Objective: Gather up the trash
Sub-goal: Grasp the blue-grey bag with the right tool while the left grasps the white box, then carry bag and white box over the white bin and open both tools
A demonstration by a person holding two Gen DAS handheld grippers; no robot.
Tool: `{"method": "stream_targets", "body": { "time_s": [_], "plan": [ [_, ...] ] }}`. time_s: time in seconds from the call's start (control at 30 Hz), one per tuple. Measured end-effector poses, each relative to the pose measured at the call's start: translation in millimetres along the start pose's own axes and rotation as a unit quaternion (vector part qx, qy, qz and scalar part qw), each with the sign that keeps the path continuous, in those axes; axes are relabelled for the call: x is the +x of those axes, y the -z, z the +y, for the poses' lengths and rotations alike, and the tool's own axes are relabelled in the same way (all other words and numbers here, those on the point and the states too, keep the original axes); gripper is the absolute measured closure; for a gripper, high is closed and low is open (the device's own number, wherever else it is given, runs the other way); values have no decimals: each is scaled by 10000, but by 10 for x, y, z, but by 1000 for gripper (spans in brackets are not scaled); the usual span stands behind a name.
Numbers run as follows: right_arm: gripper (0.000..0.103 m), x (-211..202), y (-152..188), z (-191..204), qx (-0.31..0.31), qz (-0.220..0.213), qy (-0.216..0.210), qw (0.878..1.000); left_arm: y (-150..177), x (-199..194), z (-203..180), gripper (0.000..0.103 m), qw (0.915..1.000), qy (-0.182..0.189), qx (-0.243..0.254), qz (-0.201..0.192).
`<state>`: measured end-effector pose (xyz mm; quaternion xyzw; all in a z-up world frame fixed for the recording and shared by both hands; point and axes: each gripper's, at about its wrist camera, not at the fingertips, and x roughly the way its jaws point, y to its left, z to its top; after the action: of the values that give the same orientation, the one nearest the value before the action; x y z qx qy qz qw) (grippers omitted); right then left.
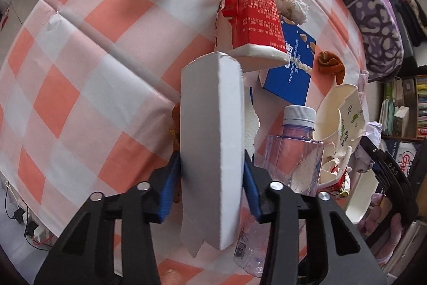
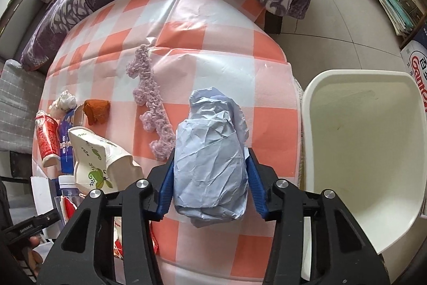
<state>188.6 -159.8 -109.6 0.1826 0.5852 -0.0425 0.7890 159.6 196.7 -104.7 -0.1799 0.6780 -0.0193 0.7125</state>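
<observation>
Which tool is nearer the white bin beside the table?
Right. The right tool, closed on the crumpled blue paper, is just beside the white bin. The left tool, gripping a white box, sits farther off behind the clear bottle.

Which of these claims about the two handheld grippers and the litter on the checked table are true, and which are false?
1. The left gripper clamps a white folded cardboard piece. True.
2. The right gripper holds the red carton. False: it grips a crumpled pale blue paper wad; the red carton lies on the orange-and-white checked tablecloth.
3. A white plastic bin stands beside the table. True.
4. The clear plastic bottle has lost its cap. False: a white cap is on it.
5. A lilac fuzzy yarn strip lies inside the bin. False: it lies on the tablecloth.
</observation>
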Motion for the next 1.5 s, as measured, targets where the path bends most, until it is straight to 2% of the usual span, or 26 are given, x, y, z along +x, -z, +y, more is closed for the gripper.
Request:
{"method": "stream_targets", "body": {
  "time_s": [0.23, 0.43, 0.5, 0.6, 0.73, 0.87, 1.03, 1.37, 1.4, 1.5],
  "plan": [
    [59, -155, -28, 143, 5, -384, -227, 9990, -4, -319, 182, 66, 9981, 149, -90, -598],
    [59, -424, -65, 204, -91, -891, -437, 9950, -30, -630, -4, 66, 9901, 24, 142, -1394],
    [59, -533, -51, 217, -126, -1107, -477, 9926, -63, -674, -257, 66, 9847, -138, 267, -1716],
    [59, -708, -35, 211, -183, -1493, -457, 9876, -35, -769, -512, 66, 9723, -381, 485, -2255],
    [59, -932, 6, 156, -261, -2027, -276, 9785, 58, -900, -732, 66, 9559, -465, 661, -2823],
    [59, -1079, 29, -2, -185, -2286, -160, 9732, 154, -956, -964, 66, 9414, -554, 860, -3213],
    [58, -1191, 27, -297, 99, -2382, 106, 9711, 270, -932, -1259, 66, 9319, -516, 1122, -3410],
    [55, -1310, 84, -951, 874, -2234, 430, 9698, 476, -786, -1835, 66, 9301, -158, 1597, -3303],
    [52, -1327, 87, -1007, 935, -2231, 427, 9694, 503, -774, -1899, 66, 9300, -118, 1642, -3287],
    [32, -1397, 116, -1182, 1145, -2276, 460, 9659, 568, -729, -2068, 66, 9307, 5, 1791, -3190]
  ]
}}
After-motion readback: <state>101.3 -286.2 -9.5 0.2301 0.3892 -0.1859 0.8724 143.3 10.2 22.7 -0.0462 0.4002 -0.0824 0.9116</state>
